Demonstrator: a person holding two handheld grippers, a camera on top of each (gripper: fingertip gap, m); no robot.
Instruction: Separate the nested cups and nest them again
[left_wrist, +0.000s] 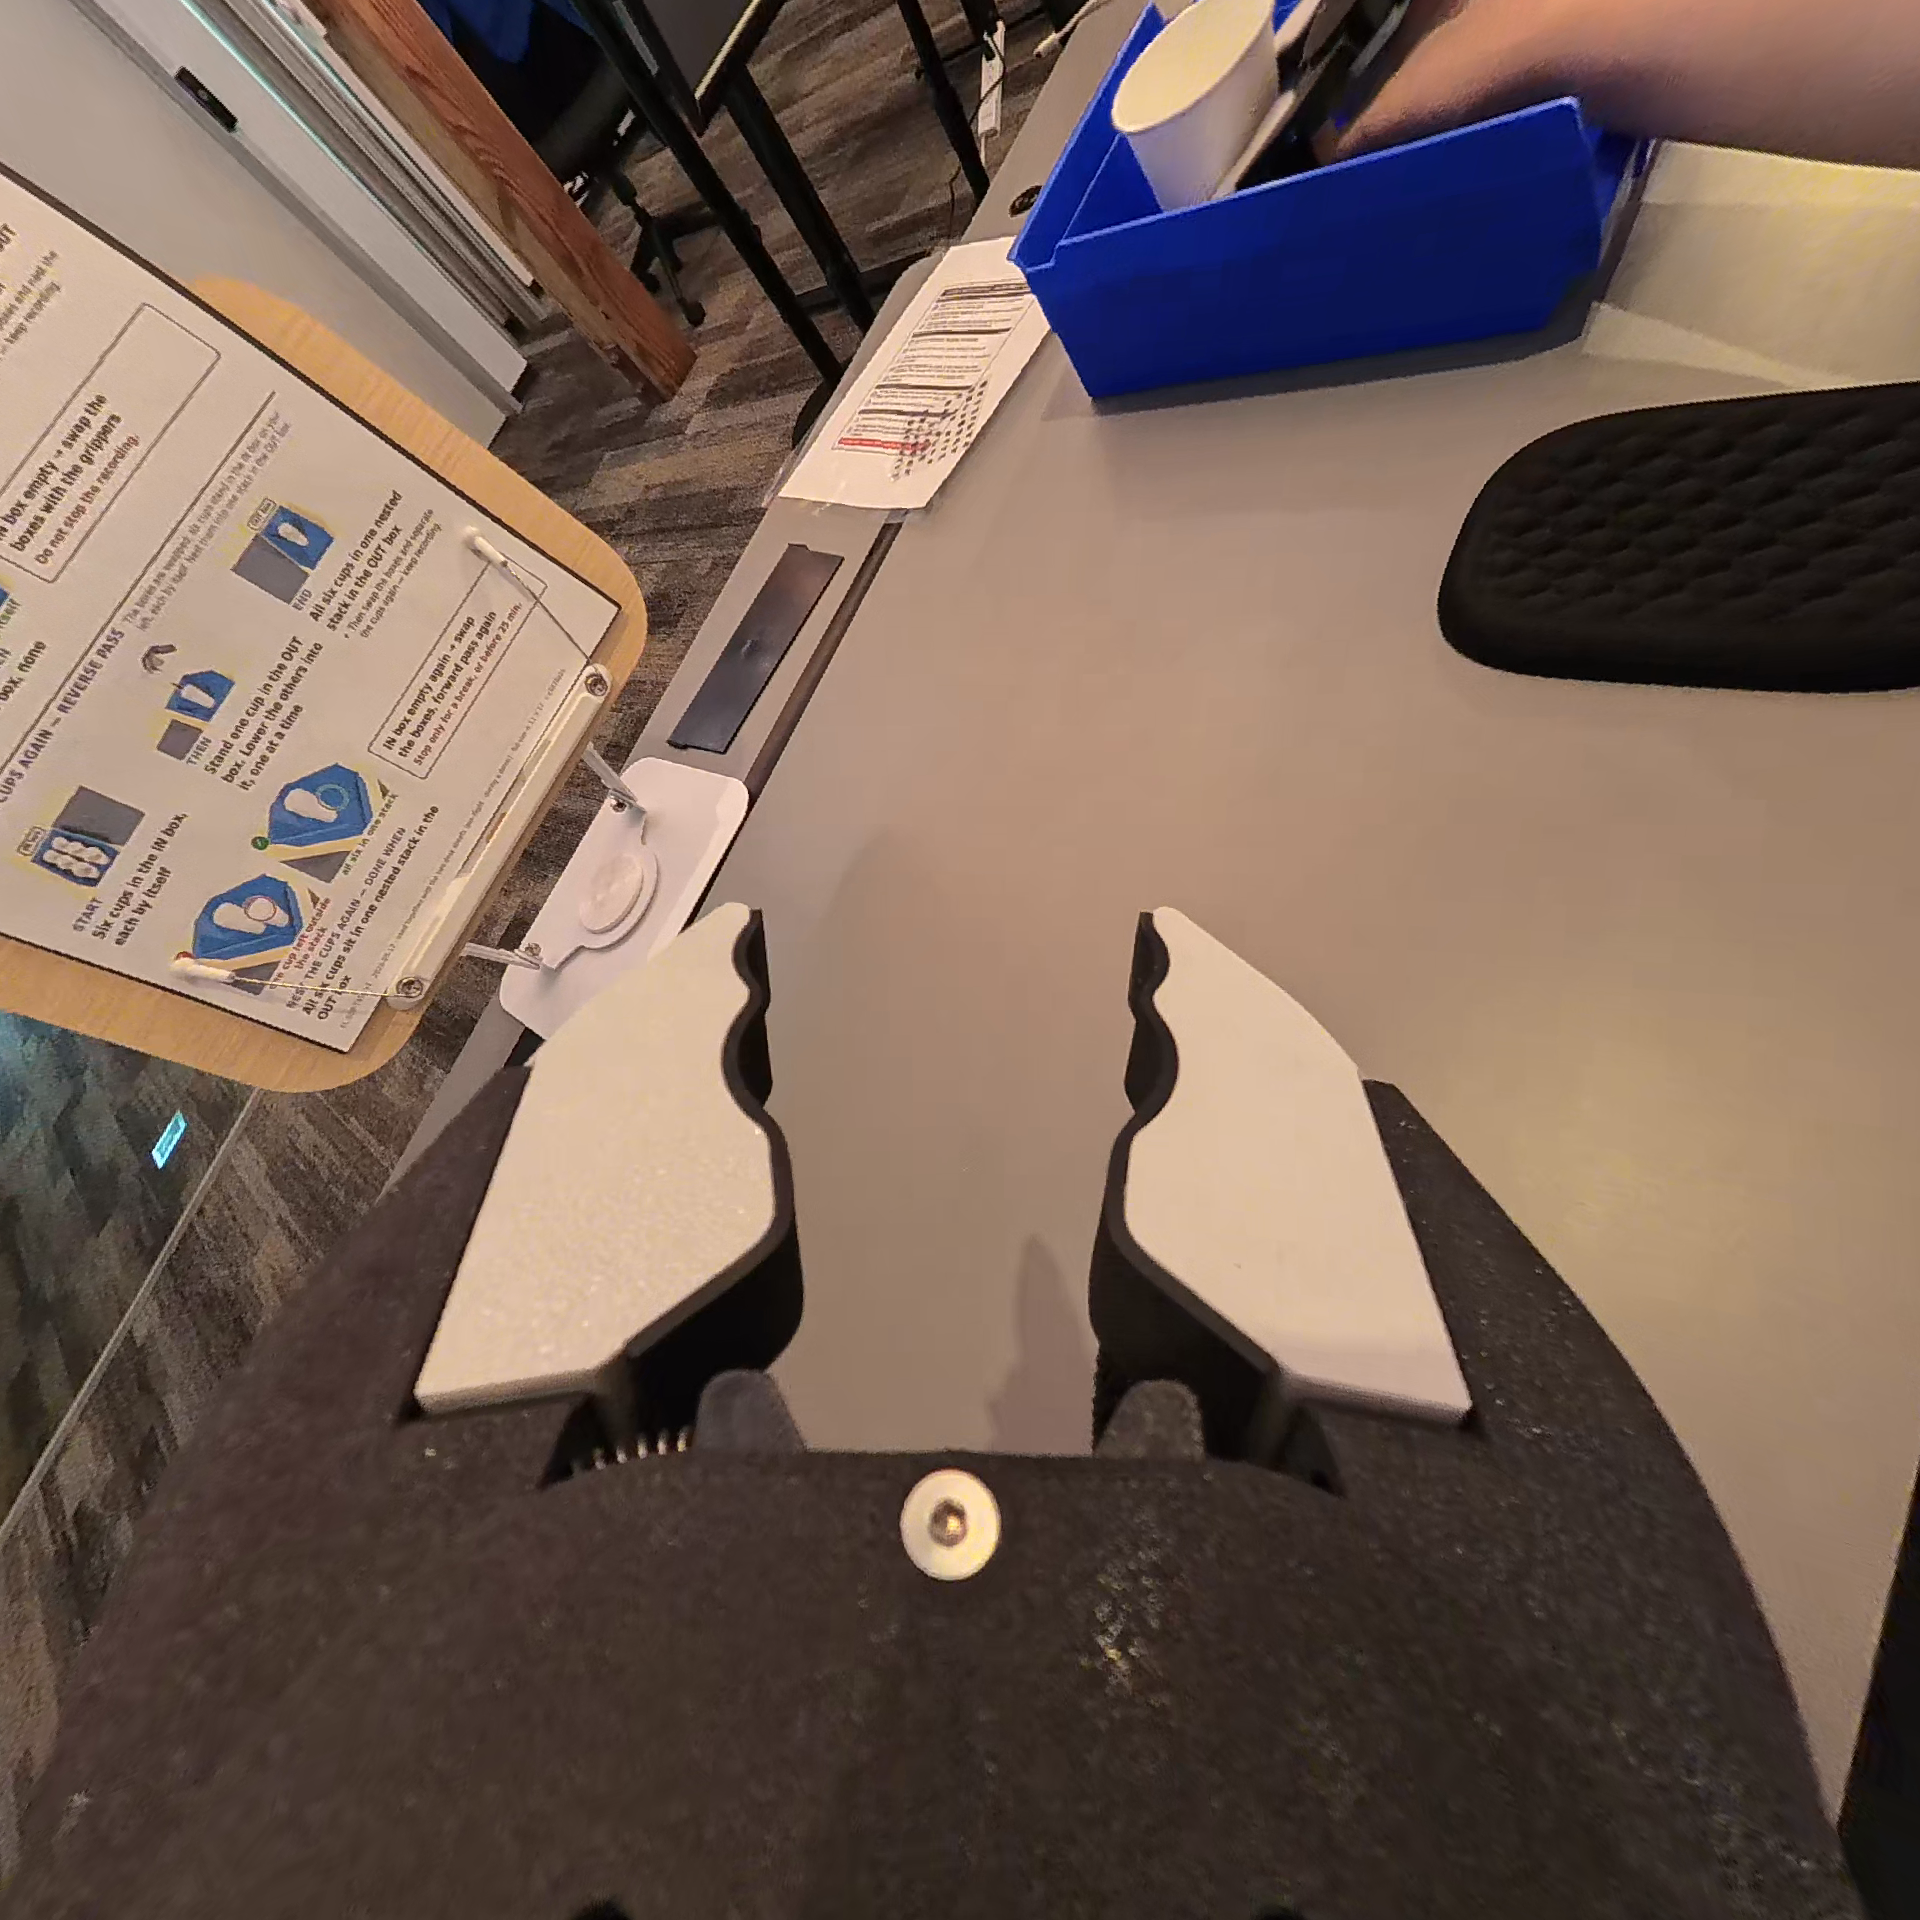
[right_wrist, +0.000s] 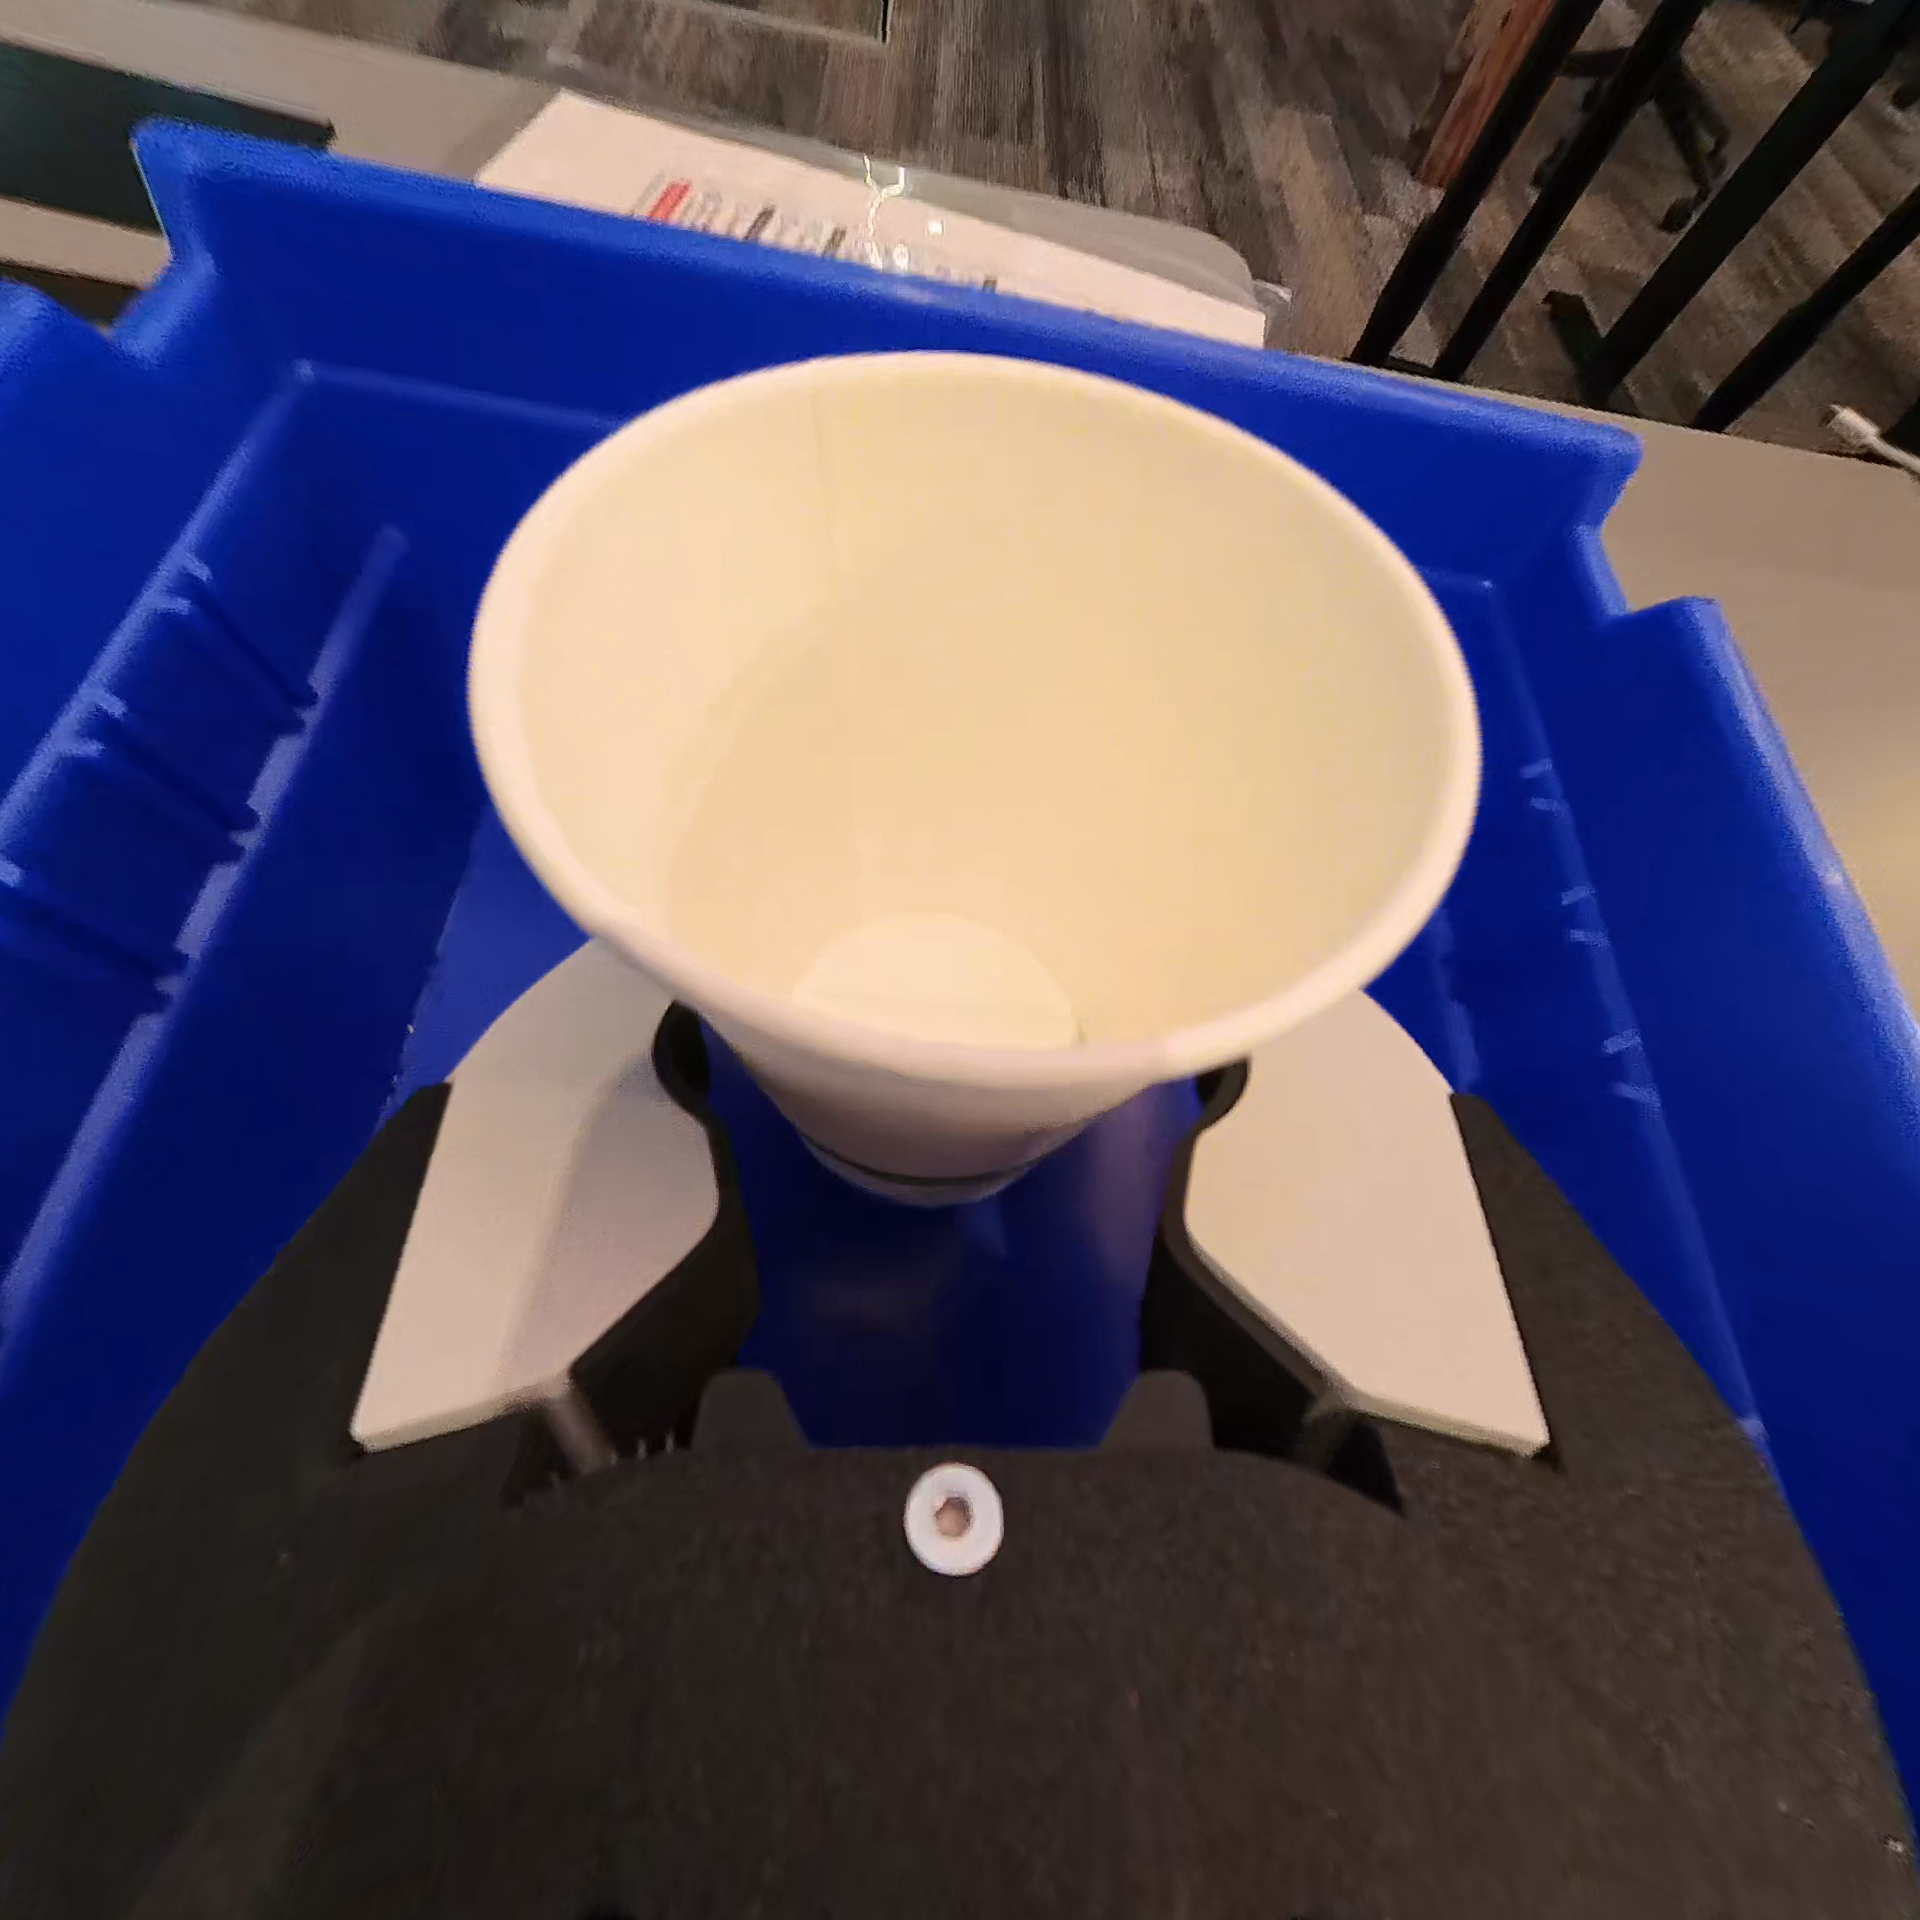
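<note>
Each tool (left_wrist: 948, 966) has a black, grainy body, pale grey wavy-edged fingers (left_wrist: 1247, 1143) and what looks like a hex screw (left_wrist: 950, 1525).

A white paper cup (right_wrist: 966, 748) stood upright in a blue bin (right_wrist: 260, 644), open mouth up, its inside pale cream and empty. A second rim line near its base suggested another cup nested beneath. It rose above the bin's wall.

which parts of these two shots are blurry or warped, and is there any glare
Left wrist view: sharp on the left gripper and grey table; the person's arm over the blue plastic bin is motion-smeared; wide-angle bending at the edges. Right wrist view: soft throughout, the white paper cup rim and far bin wall blurred; slight glare on plastic-covered paper.
</note>
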